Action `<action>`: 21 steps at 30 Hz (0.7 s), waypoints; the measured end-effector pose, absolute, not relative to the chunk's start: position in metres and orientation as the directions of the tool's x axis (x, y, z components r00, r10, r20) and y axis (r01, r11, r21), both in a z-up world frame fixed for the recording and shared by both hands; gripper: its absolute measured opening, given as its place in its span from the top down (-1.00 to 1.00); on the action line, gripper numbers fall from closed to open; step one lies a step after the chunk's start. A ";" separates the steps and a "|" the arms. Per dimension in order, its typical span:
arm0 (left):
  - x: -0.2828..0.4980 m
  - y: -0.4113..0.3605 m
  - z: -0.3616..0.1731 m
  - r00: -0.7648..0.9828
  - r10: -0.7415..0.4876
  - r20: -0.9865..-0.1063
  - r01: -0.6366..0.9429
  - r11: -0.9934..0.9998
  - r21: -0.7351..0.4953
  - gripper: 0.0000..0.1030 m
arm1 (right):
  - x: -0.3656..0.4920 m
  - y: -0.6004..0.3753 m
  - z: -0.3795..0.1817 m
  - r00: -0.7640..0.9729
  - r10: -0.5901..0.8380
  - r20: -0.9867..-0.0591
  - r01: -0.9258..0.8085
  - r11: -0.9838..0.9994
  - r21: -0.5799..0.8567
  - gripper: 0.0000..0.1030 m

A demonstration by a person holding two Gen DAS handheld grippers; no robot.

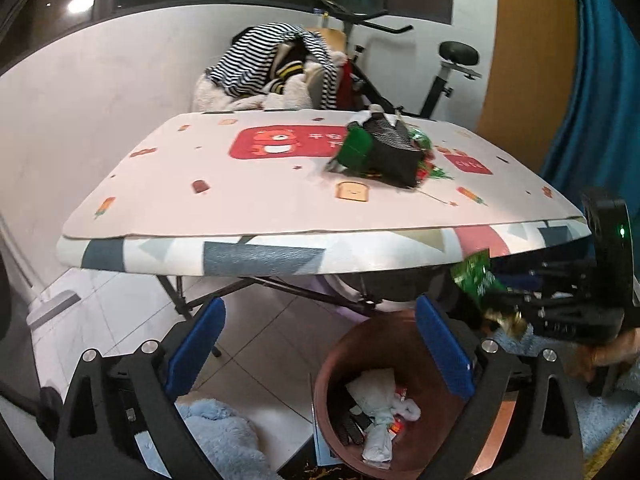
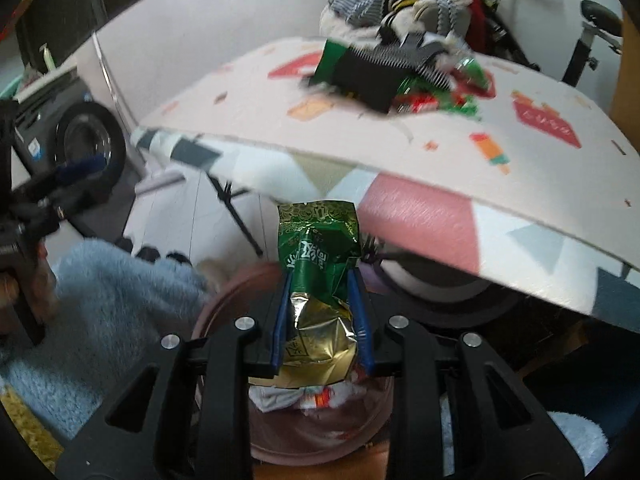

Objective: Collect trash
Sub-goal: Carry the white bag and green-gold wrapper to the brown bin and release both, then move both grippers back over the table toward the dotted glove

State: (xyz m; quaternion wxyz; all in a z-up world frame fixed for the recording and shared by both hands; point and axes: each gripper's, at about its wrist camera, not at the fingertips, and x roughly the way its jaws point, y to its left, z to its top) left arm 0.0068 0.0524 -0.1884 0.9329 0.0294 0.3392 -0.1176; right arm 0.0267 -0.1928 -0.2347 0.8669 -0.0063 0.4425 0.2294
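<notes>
My left gripper [image 1: 320, 344] is open, its blue pads [image 1: 196, 352] wide apart and nothing between them, above the brown bin [image 1: 344, 364] that holds crumpled white tissue and wrappers. My right gripper [image 2: 322, 312] is shut on a green and gold foil wrapper [image 2: 318, 256], held over the same bin [image 2: 224, 300]. From the left wrist view the right gripper [image 1: 516, 304] shows at the right with the wrapper [image 1: 474, 276]. More trash [image 1: 380, 152] lies on the table [image 1: 240, 200]: a black packet, green and red wrappers [image 2: 400, 72].
The folding table's front edge [image 2: 400, 208] overhangs the bin. A blue fluffy rug [image 1: 216, 436] covers the floor by the bin. Behind the table stand a pile of striped clothes [image 1: 272, 64] and an exercise bike [image 1: 448, 68]. A washing machine [image 2: 80, 136] is at the left.
</notes>
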 end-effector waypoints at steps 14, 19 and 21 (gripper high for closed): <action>-0.001 0.077 -0.191 0.785 -0.125 -0.607 0.084 0.992 -0.095 -0.81 | 0.027 -0.160 -0.270 0.354 0.311 -0.882 -0.474 0.873 0.118 0.40; -0.002 0.077 -0.191 0.788 -0.124 -0.604 0.079 0.992 -0.100 -0.81 | 0.027 -0.159 -0.273 0.347 0.295 -0.890 -0.472 0.875 0.106 0.30; -0.001 0.078 -0.191 0.788 -0.122 -0.603 0.076 0.992 -0.102 -0.81 | 0.026 -0.159 -0.270 0.361 0.288 -0.887 -0.471 0.877 0.093 -0.21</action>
